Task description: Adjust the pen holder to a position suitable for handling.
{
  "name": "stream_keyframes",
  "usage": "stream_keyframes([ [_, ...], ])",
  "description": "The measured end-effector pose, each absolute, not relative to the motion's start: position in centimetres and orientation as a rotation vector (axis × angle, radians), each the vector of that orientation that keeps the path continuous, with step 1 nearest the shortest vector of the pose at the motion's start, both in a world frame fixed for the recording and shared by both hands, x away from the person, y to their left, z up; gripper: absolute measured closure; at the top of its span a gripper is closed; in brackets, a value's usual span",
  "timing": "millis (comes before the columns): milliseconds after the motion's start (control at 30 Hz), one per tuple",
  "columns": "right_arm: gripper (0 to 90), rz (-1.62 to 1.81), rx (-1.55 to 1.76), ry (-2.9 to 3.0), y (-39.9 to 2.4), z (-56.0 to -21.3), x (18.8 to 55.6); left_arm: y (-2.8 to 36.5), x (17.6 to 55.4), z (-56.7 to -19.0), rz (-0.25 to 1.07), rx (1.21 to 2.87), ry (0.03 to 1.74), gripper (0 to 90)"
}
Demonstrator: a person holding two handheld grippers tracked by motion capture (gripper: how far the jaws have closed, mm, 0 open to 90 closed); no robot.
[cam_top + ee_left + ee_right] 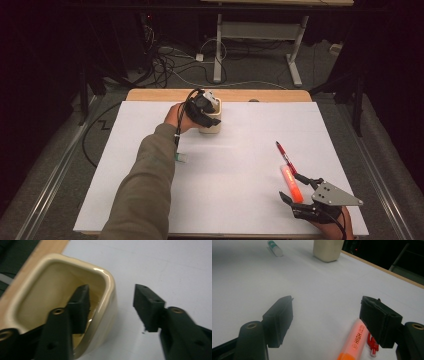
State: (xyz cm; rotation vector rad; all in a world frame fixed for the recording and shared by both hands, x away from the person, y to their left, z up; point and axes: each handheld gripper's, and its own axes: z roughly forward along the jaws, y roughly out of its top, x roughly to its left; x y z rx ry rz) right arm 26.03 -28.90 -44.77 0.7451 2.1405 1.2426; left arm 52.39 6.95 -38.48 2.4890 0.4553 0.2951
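1. Cream cup [75, 307] is stood upright at the bench's [240, 165] far edge.
2. Its near wall is straddled by the left gripper [111, 307]: one finger inside, one outside (not yet pressed on it).
3. Right gripper [329, 322] is held apart beside an orange highlighter [354, 340], well away.

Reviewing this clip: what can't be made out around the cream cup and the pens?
- Cream cup, high view: the left tongs and hand cover its opening.
- Cup's floor, left gripper view: blurred, one jaw stands in front.
- Red pen, right gripper view: mostly behind a jaw.
- Orange highlighter: lower end cut off by the bottom edge.
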Motion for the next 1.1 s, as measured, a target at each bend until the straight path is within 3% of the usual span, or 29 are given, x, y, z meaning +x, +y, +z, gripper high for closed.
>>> stream_keyframes([
  [133,27.5,1.247,0.751,2.145,-29.0,-44.9,26.1,6.5,53.1,-39.1,0.275,2.529,0.46,51.7],
  [300,29.0,1.258,0.754,2.169,-29.1,-45.0,26.3,6.1,53.5,-39.4,0.281,2.556,0.431,66.3],
  [500,30.7,1.263,0.742,2.209,-28.9,-45.3,26.5,6.3,53.8,-39.5,0.23,2.521,0.381,72.6],
  [1100,35.3,1.259,0.757,2.093,-29.2,-44.8,26.1,5.7,50.7,-38.9,0.178,2.576,0.256,78.0],
])
